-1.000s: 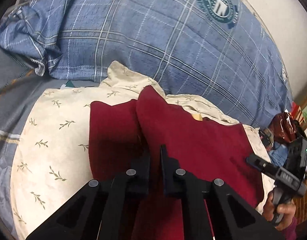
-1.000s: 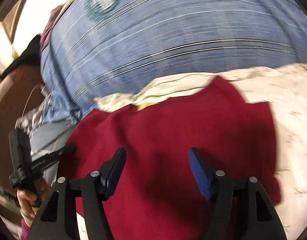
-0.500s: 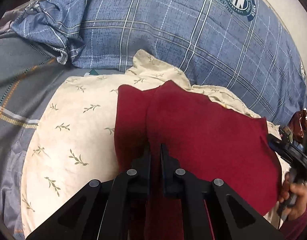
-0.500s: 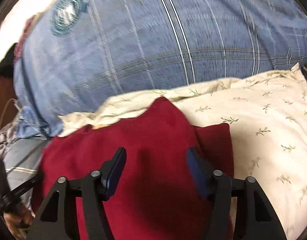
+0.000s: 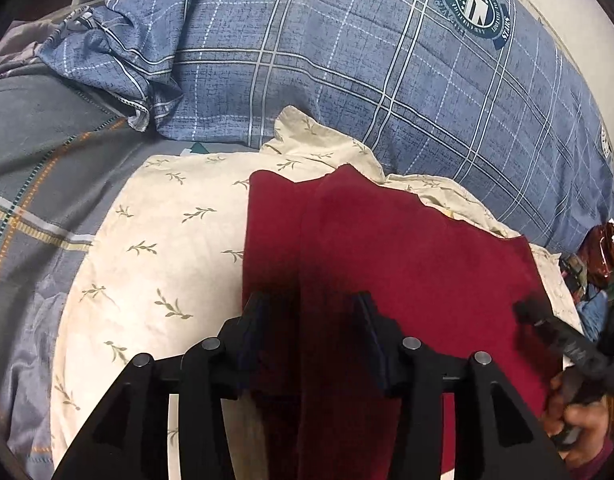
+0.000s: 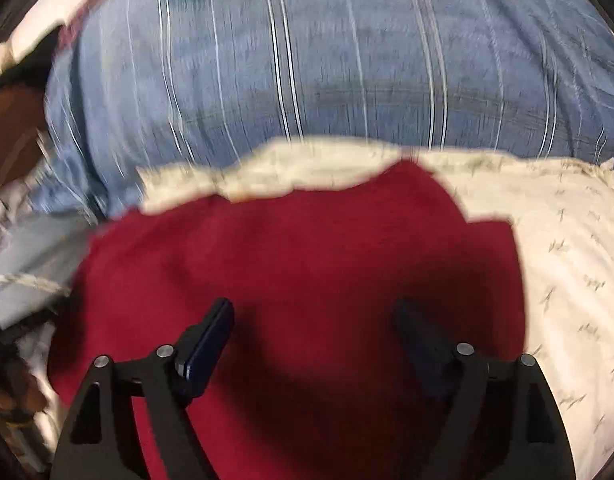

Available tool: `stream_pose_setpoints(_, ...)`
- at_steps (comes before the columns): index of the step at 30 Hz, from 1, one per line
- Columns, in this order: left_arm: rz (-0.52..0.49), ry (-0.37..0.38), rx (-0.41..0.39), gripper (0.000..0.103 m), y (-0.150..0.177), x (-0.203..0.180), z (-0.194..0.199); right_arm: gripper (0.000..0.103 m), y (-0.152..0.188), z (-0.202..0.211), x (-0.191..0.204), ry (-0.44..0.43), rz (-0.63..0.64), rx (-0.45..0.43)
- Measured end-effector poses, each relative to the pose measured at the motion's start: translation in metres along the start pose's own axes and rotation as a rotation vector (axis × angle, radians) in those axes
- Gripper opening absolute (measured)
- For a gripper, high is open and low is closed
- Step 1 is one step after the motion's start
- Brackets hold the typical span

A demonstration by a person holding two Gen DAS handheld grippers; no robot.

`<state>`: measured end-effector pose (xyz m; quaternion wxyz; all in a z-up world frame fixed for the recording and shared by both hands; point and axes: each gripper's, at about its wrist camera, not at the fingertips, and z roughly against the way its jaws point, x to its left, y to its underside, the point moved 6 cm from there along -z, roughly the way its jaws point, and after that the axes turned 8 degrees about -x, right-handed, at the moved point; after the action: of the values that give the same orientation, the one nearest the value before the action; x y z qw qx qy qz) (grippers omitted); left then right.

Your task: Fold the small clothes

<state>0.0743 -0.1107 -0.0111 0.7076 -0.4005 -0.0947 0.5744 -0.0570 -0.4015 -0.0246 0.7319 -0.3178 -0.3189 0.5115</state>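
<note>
Both grippers, left gripper (image 5: 313, 312) and right gripper (image 6: 313, 324), hover spread wide and empty over the red garment (image 5: 407, 264) lying partly folded on the cream pillow (image 5: 155, 248), so the next fold probably needs a fresh edge pinched.

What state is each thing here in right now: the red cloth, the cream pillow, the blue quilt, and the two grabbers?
Red cloth: partly folded, one flap lying over the rest, flat on the pillow.
Pillow: lying flat under the cloth, its far edge rumpled.
Quilt: bunched up behind the pillow.
Left gripper: jaws open, holding nothing.
Right gripper: jaws open, above the cloth.
</note>
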Motion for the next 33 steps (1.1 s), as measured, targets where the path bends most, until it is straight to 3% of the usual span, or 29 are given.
stream_pose_setpoints(4,-0.031,-0.030,-0.023,0.049,0.002,0.001,0.010,0.102,0.007,-0.004,0.011,-0.010,0.078,-0.007)
stream_pose_setpoints(11,-0.016,-0.048,-0.048,0.050,-0.001,0.007,0.023,0.103,0.005,-0.005,0.016,-0.022,0.088,0.035)
stream_pose_setpoints(14,-0.013,-0.046,-0.063,0.050,-0.004,0.010,0.031,0.103,0.002,-0.006,0.021,0.025,0.090,0.094)
stream_pose_setpoints(16,0.001,-0.034,-0.067,0.051,-0.005,0.012,0.035,0.103,-0.003,-0.001,0.032,0.000,0.051,0.124)
stream_pose_setpoints(19,0.008,-0.027,-0.074,0.054,-0.007,0.016,0.040,0.102,-0.017,0.005,0.071,-0.158,0.024,0.112)
stream_pose_setpoints(23,0.030,-0.022,-0.052,0.055,-0.003,0.024,0.041,0.102,-0.031,-0.015,0.129,-0.223,0.056,0.125)
stream_pose_setpoints(29,0.053,0.007,0.032,0.057,0.008,0.043,0.036,0.102,-0.037,-0.060,0.203,-0.290,0.081,0.209)
stream_pose_setpoints(33,0.088,0.053,0.060,0.061,0.008,0.050,0.033,0.103,-0.034,-0.086,0.232,-0.217,0.206,0.297)
